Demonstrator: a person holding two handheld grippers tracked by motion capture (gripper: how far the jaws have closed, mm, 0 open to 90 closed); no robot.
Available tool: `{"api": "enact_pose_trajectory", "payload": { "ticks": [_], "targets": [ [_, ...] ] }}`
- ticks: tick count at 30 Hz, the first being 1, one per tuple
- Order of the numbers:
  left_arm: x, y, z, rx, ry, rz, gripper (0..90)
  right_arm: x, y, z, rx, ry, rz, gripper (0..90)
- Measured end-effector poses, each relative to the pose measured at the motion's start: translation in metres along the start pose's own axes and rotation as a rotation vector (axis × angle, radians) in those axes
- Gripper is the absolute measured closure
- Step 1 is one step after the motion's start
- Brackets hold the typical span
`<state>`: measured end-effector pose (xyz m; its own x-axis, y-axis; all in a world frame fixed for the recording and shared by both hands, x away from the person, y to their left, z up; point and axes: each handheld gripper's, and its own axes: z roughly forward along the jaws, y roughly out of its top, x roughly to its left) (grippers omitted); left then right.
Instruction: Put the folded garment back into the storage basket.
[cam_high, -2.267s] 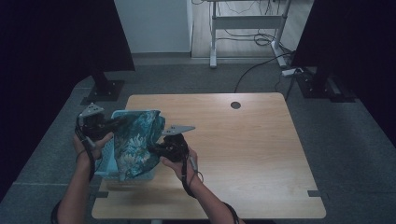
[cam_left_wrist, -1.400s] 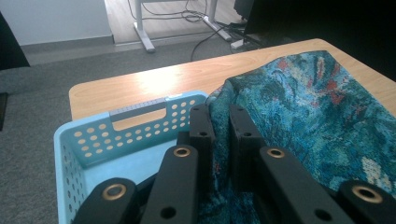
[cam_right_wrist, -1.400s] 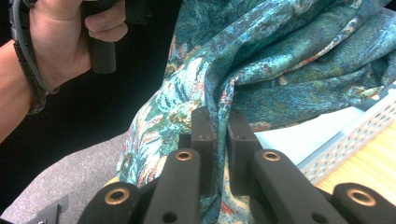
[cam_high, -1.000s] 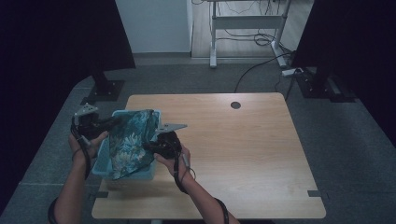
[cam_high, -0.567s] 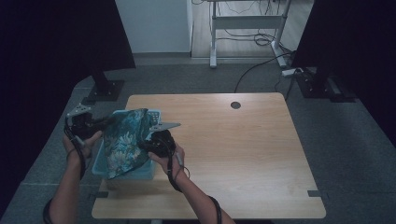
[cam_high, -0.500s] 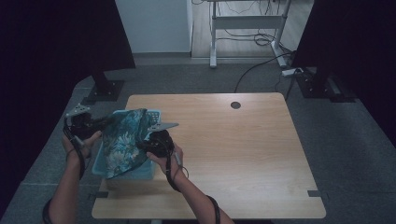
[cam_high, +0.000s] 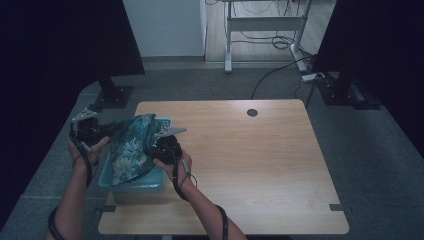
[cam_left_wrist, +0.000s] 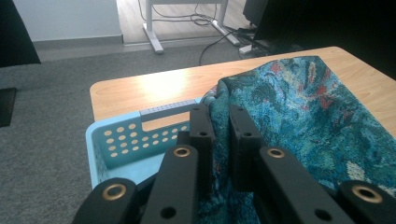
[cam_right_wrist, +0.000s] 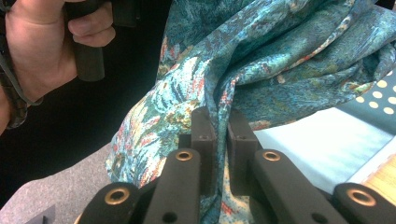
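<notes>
Teal floral cloth (cam_high: 131, 150) hangs pinched between the left gripper (cam_left_wrist: 219, 122) and right gripper (cam_right_wrist: 218, 122), over a blue basket (cam_left_wrist: 122, 140).

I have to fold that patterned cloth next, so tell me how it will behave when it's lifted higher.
The cloth will probably stay floppy: it sags in folds between the left gripper and right gripper, both pinching it. It looks thin and likely light. Its loose lower edge hangs over the blue basket and may drag or snag on the rim.
</notes>
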<state>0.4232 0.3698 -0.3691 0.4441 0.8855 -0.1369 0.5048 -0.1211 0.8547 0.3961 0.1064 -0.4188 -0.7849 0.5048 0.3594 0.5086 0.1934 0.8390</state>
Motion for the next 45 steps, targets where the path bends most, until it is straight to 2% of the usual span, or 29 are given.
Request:
{"api": "enact_pose_trajectory", "payload": {
  "ticks": [5,13,29,34,36,37,39,40,42,45],
  "targets": [
    [-0.003,0.000,0.009,0.003,-0.003,0.001,81.6,-0.006,-0.004,0.003,0.008,-0.015,0.010,84.0],
    [-0.011,-0.002,0.023,0.018,-0.024,0.005,81.6,-0.017,-0.009,-0.002,0.020,-0.036,0.019,84.0],
    [0.001,-0.008,0.011,0.028,0.014,-0.010,81.6,-0.012,-0.015,0.017,0.030,-0.004,0.019,84.0],
    [0.000,-0.009,0.012,0.031,0.020,-0.007,81.6,-0.010,-0.016,0.018,0.028,-0.005,0.016,84.0],
    [0.000,-0.013,0.015,0.018,0.041,0.007,81.3,-0.012,-0.017,0.018,0.033,-0.011,0.014,83.4],
    [0.000,-0.015,0.017,0.011,0.067,0.008,79.1,-0.012,-0.018,0.019,0.040,-0.032,0.009,80.1],
    [0.003,-0.020,0.021,0.012,0.080,-0.027,67.4,-0.015,-0.022,0.023,0.054,-0.105,0.016,53.4],
    [0.003,-0.022,0.021,0.017,0.081,-0.032,64.1,-0.017,-0.024,0.023,0.062,-0.123,0.028,48.8],
    [0.000,-0.025,0.022,0.024,0.077,-0.032,61.1,-0.021,-0.028,0.020,0.062,-0.136,0.022,43.2],
    [-0.007,-0.027,0.023,0.039,0.072,-0.027,58.9,-0.022,-0.030,0.015,0.063,-0.128,0.017,35.6]
  ]
}}
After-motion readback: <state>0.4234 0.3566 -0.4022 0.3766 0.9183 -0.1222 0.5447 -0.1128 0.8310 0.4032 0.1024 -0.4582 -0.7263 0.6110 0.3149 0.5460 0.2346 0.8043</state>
